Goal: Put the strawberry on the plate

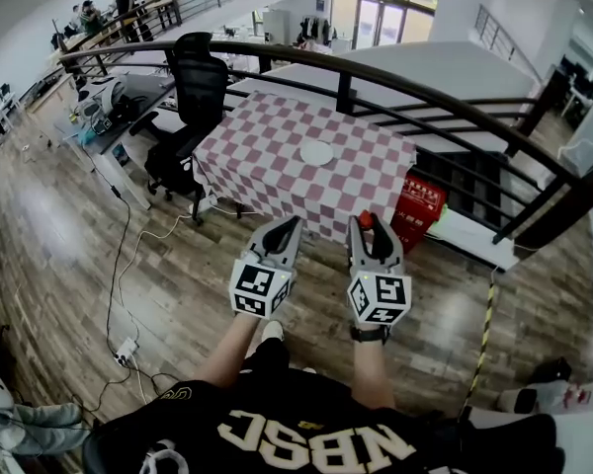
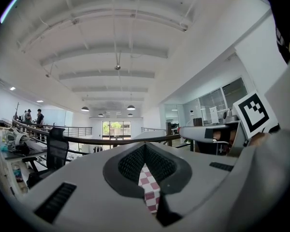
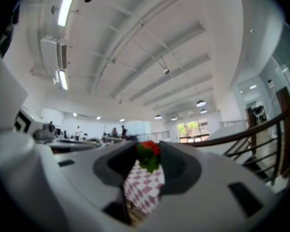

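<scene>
Between the jaws of the right gripper (image 1: 368,227) sits the strawberry (image 1: 367,221), red with a tuft of green leaves. The right gripper view shows it pinched from both sides at the very tips of the right gripper (image 3: 149,156), the strawberry (image 3: 152,149) held clear of any surface. The left gripper (image 1: 289,227) hangs just beside it. In its own view the left gripper (image 2: 145,148) has its jaws closed tip to tip with nothing between them; only checked cloth shows through the gap lower down.

Both tools hover on the person's side of the table (image 1: 267,156), which is covered in red-and-white checks. The plate (image 1: 316,152), small, white and bare, lies near the middle of that cloth, well apart from the fruit. An office chair (image 1: 193,87) stands at the table's left, and a dark railing (image 1: 376,82) curves behind it.

By my reading the pick-up is done and the carry is the step in hand: the strawberry is gripped but not yet over the table. The next move calls for reaching the right gripper forward past the near edge until the fruit is above the plate, lowering it close to the surface, and only then parting the jaws. A release from height would probably let a rounded fruit roll off. The grip is at the tips alone, so a steady, unhurried reach seems wise, with the left gripper kept out of the way
</scene>
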The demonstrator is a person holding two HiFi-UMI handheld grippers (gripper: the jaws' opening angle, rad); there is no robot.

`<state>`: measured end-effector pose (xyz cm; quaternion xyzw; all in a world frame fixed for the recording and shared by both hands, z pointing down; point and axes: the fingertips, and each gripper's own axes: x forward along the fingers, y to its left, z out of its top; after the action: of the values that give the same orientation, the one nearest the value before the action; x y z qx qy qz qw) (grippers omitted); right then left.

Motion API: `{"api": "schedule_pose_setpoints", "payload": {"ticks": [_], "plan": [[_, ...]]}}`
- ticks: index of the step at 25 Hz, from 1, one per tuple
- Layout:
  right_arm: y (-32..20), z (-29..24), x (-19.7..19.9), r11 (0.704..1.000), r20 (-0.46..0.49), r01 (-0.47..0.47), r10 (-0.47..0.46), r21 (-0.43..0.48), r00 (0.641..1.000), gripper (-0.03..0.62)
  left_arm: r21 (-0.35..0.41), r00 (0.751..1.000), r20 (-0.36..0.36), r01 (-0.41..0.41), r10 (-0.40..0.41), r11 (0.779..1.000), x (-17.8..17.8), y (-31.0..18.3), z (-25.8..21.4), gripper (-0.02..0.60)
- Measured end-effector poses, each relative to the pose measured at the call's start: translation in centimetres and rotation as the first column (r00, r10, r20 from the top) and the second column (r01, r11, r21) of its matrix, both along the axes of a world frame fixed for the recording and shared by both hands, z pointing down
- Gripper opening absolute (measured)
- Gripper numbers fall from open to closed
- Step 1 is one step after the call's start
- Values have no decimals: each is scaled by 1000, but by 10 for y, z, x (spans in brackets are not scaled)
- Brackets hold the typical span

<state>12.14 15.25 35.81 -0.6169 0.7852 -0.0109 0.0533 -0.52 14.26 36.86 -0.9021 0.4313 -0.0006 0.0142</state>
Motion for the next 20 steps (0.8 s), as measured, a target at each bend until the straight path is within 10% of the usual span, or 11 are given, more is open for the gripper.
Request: {"api": "schedule_pose_setpoints", "payload": {"ticks": [20], "plan": [[-177, -1, -82, 997, -98, -78, 74, -31, 992, 156, -31, 985, -98, -148, 144, 989, -67, -184, 4, 15]]}}
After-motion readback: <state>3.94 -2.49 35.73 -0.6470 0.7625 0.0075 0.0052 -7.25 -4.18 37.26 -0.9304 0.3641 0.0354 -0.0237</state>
